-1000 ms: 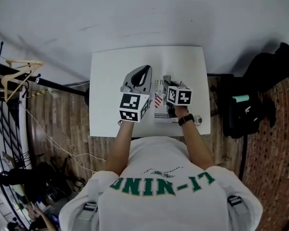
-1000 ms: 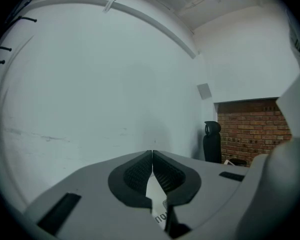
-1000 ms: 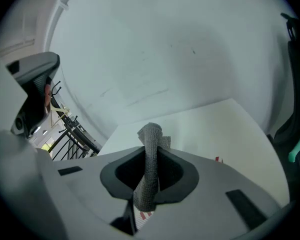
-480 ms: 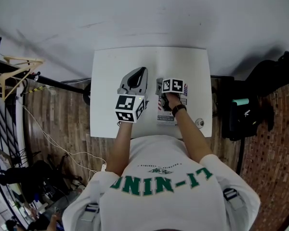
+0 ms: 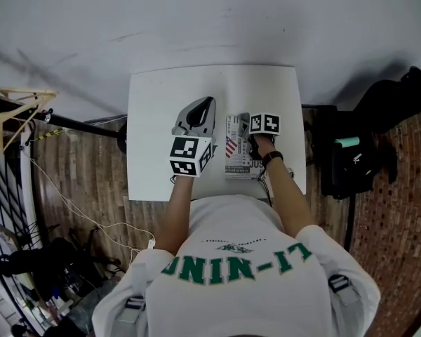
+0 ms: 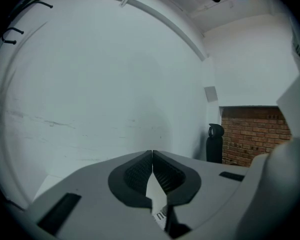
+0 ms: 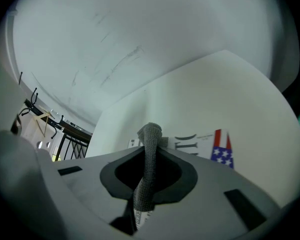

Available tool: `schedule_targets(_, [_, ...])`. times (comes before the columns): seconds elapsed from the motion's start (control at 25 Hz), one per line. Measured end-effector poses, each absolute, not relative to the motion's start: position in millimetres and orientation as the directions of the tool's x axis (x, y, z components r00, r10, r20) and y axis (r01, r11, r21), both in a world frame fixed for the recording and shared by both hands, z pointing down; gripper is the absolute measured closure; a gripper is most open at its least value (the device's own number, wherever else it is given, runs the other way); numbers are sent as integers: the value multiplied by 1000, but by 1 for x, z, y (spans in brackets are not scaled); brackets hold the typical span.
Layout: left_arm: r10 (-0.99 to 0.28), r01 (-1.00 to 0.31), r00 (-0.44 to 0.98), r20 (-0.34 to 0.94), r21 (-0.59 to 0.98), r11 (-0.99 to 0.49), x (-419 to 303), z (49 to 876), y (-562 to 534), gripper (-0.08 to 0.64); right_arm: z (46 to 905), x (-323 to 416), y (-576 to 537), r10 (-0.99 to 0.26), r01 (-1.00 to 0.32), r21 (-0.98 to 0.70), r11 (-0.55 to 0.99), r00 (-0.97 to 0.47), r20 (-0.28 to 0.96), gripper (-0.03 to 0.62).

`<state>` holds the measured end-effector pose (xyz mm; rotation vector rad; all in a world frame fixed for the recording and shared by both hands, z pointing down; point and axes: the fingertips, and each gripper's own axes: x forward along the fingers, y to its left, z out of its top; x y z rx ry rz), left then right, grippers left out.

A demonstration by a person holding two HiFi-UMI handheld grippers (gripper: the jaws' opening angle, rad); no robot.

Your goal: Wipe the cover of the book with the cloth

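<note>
white table, book on it, right hand-held gripper over the book, left hand-held gripper just beside

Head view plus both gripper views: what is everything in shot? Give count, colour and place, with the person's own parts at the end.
table: one, white, centre, against a pale wall
book: one, white cover with a flag print, flat on the table's right half
cloth: one, grey, pinched in the right gripper, over the book
hanger: one, wooden, far left
dark heap: black, on the floor right of the table, count unclear
left gripper: grey, jaws together, nothing held, above the table left of the book
right gripper: grey, jaws closed on the cloth
wristband: one, black, right wrist
T-shirt: one, white with green lettering, bottom centre
</note>
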<state>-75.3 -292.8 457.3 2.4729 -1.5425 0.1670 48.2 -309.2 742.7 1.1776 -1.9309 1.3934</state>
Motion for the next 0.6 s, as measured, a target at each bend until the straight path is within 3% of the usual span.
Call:
schedule_targets(0.32, [-851,-879,477,220,134,-458,-53,464,-287,543,743,141,-305,-438,-869,-494,-6,-442,783,545])
schedule_targets(0.6, [-849,-876,482,217,120,-467,-52,461,-286,543,742,150,-303,-447,-873,-486,-34,-422,789,545])
